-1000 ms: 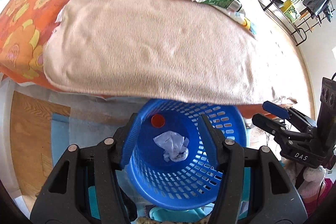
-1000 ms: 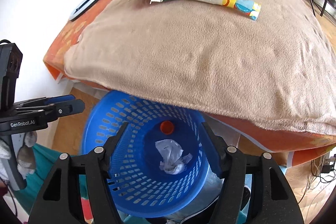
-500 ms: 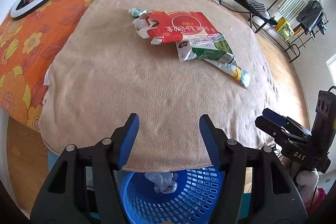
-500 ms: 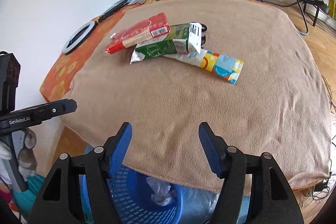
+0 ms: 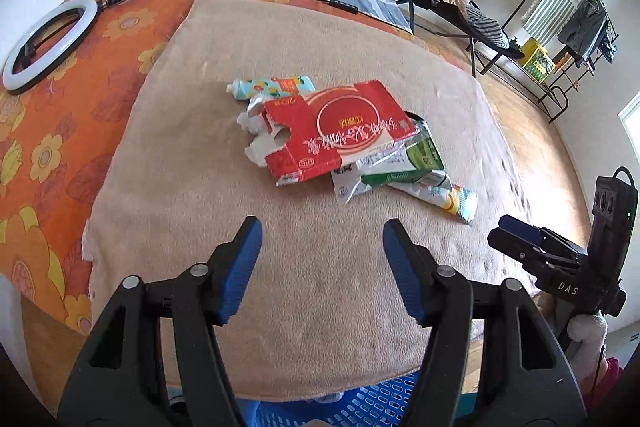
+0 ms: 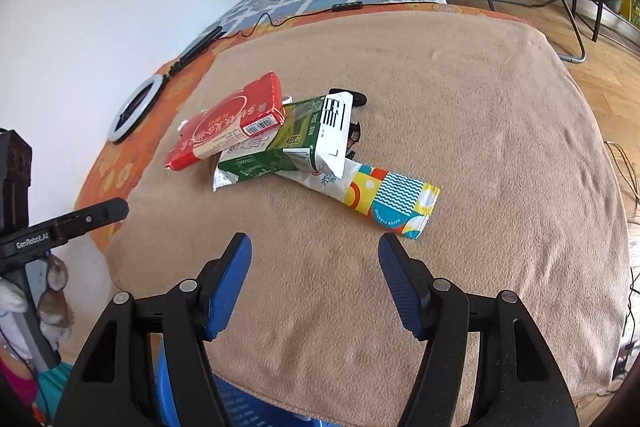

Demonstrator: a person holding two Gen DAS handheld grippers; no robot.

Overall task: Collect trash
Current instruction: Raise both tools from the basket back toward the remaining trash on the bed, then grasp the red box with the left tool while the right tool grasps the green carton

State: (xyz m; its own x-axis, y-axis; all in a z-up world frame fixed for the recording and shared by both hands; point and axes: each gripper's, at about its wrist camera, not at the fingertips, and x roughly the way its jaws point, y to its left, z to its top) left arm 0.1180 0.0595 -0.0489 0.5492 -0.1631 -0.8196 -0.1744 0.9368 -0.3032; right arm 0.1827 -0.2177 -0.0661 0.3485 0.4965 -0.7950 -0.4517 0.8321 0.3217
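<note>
**Both grippers off the bin and back over the bed, empty**

I note a clear change of view. A second ago both wrist cameras looked down into the blue perforated plastic basket (image 5: 360, 403), where a crumpled white paper and an orange cap lay. Now only its rim shows at the bottom edge of each view, under the near edge of the tan fleece blanket (image 5: 320, 307) on the bed. I judge one drop-off finished and the next pick beginning.

The left gripper (image 5: 322, 239) has its jaws apart, and they have just been opening wider; nothing is between them. The right gripper (image 6: 314, 255) also stands with jaws apart and empty.

The remaining trash lies in one overlapping pile mid-blanket, ahead of both grippers and well apart from them: a flattened red cardboard carton (image 5: 336, 131) on top, a crushed green-and-white drink carton (image 6: 280, 147) partly under it, a flat patterned yellow-and-teal pouch (image 6: 384, 199) lowest and nearest the right gripper, and a small floral tube (image 5: 272, 87) at the far side.

Risk: the items overlap, so one lift may drag its neighbours.
</note>
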